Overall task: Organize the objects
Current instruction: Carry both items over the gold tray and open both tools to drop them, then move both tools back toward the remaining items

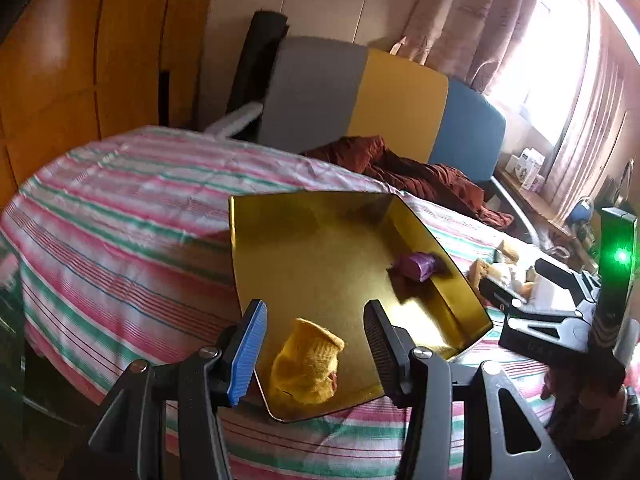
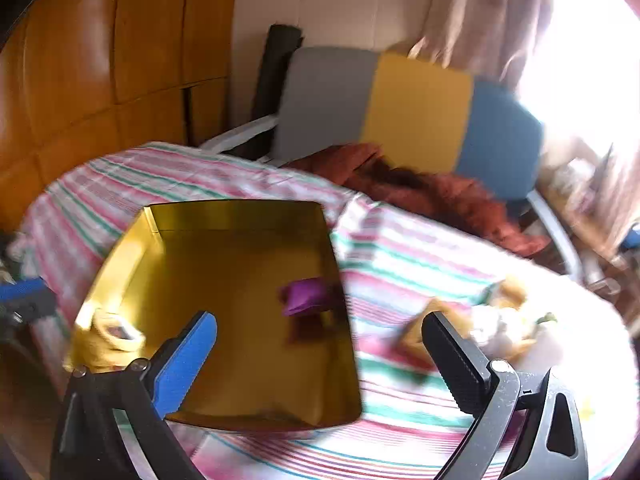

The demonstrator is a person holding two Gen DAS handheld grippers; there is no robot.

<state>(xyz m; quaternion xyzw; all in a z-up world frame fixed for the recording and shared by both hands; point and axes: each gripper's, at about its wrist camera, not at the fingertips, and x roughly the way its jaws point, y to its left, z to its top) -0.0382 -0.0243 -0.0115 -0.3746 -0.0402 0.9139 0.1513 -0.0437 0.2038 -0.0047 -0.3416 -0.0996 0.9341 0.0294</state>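
Observation:
A shiny gold tray (image 1: 304, 240) lies on the striped bedsheet; it also shows in the right wrist view (image 2: 224, 264). A yellow knitted item (image 1: 306, 364) lies at the tray's near end, seen too in the right wrist view (image 2: 106, 336). A purple item (image 1: 416, 266) lies by the tray's right wall, also in the right wrist view (image 2: 306, 296). My left gripper (image 1: 316, 332) is open, its fingers either side of and just above the yellow item, not touching it. My right gripper (image 2: 320, 344) is open and empty above the tray's right edge. The right gripper's body (image 1: 560, 308) shows in the left wrist view.
A pile of small pale and tan items (image 2: 500, 320) lies on the sheet right of the tray, also in the left wrist view (image 1: 504, 268). A rust-brown cloth (image 1: 420, 172) is bunched at the bed's far side. A grey, yellow and blue headboard (image 1: 384, 100) stands behind.

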